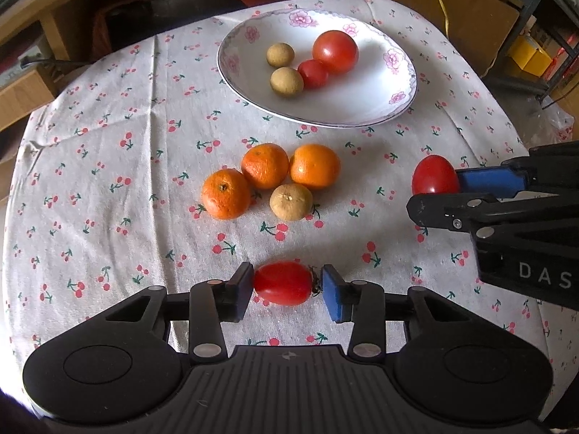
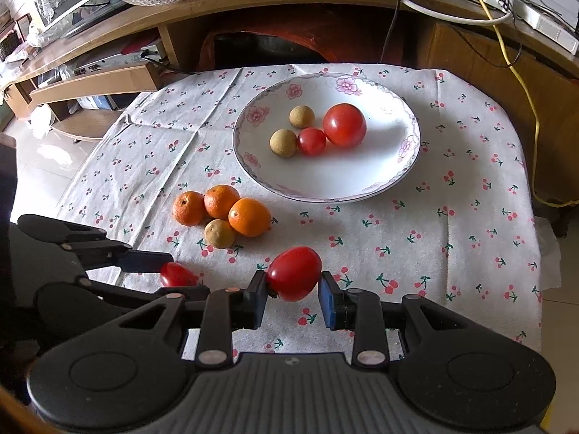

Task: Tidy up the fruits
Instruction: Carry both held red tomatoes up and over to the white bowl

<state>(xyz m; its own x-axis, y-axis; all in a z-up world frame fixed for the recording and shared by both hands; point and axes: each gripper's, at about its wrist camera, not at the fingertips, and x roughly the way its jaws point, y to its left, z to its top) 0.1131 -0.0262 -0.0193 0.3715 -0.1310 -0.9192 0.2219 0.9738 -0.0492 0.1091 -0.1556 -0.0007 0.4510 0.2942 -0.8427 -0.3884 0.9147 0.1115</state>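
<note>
Two tomatoes gripped, one per tool, above cherry-print surface.

Left tool point(image 1: 287, 285) is clenched on an oblong tomato point(image 1: 283, 283), held low, close to the cloth point(image 1: 108, 188); right tool point(image 2: 294, 287) is clamped on a rounder tomato point(image 2: 295, 277), seen lifted off the surface. Floral plate point(image 1: 362, 101) is set at far side w/ 2 tomatoes point(image 1: 334, 51) & 2 longans point(image 1: 280, 54) in it. Btwn plate & tools, 3 oranges point(image 1: 265, 165) & 1 brownish fruit point(image 1: 290, 202) are clustered, touching, on the cloth.
</note>
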